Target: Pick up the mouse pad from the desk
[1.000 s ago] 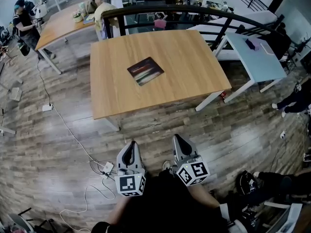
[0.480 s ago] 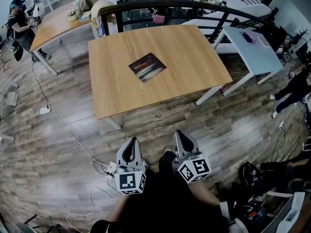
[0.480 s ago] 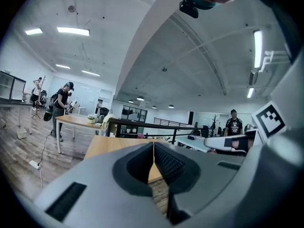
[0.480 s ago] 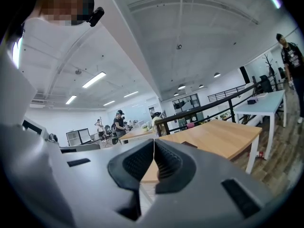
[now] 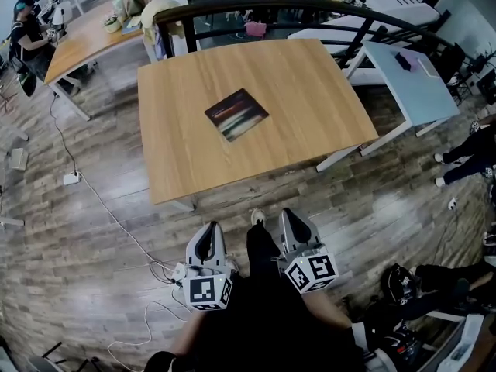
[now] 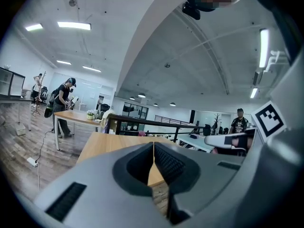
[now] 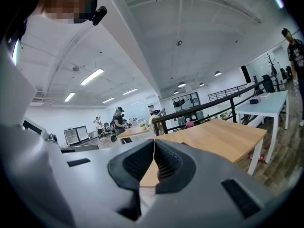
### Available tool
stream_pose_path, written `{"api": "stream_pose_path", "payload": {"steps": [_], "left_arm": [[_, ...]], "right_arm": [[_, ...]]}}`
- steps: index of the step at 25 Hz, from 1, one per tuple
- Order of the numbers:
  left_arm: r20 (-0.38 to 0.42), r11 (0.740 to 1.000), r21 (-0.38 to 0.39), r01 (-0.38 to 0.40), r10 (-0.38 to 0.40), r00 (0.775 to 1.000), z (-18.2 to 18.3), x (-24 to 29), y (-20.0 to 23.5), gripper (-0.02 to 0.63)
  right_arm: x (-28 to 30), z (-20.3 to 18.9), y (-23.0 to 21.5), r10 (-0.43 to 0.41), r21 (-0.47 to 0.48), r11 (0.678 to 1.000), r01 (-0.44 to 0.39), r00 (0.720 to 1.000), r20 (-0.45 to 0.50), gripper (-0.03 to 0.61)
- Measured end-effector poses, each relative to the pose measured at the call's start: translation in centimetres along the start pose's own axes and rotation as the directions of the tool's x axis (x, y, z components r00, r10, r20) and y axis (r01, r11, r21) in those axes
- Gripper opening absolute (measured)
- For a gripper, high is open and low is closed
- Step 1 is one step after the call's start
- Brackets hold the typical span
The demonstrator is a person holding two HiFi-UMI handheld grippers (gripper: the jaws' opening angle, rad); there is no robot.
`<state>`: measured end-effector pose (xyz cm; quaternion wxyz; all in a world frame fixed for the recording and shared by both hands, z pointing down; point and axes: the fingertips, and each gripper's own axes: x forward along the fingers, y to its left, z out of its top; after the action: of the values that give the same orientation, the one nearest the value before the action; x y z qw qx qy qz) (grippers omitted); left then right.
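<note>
Both claws have come closer to the worktop (image 5: 310,91) than a second ago. Its near edge now sits lower in the head view, and a shoe (image 5: 256,218) shows between the two claws. Left claw (image 5: 208,231) is pressed together and empty; in the left gripper view its ribbed pads (image 6: 167,161) meet in a thin seam. Right claw (image 5: 290,217) is the same, pressed together with nothing between the pads (image 7: 164,164). Both are held side by side over the wood floor (image 5: 93,270), short of the worktop's near edge and pointing toward it. Mouse pad (image 5: 236,114) lies flat near the middle of the worktop, dark with reddish and pale streaks. It is turned at an angle to the edges, well apart from both claws, not yet picked up. Black railing (image 5: 256,8) runs behind the far edge, with a white table (image 5: 403,76) off to the right. A person (image 5: 27,33) stands by another wooden table at far left. White cable (image 5: 108,208) trails over the floor left of the worktop.
</note>
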<state>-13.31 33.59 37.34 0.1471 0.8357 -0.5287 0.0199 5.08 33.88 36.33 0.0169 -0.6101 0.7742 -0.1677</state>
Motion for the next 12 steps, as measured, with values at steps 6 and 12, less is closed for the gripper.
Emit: {"api": "stream_pose_path", "payload": {"steps": [6,12], "left_arm": [[-0.014,0.999,0.044,0.004,-0.003,1.000,1.1,6.7,-0.5,0.025],[-0.027,0.999,0.006,-0.054,0.054,0.998,1.9,13.0,0.5,0.025]], "right_arm": [[5.3,1.6,-4.0,0.020,-0.037,0.999,-0.022,0.999,-0.040,0.031],[11.3,3.1,-7.1,0.077,-0.046,0.996,-0.081,0.995,-0.070,0.031]]}}
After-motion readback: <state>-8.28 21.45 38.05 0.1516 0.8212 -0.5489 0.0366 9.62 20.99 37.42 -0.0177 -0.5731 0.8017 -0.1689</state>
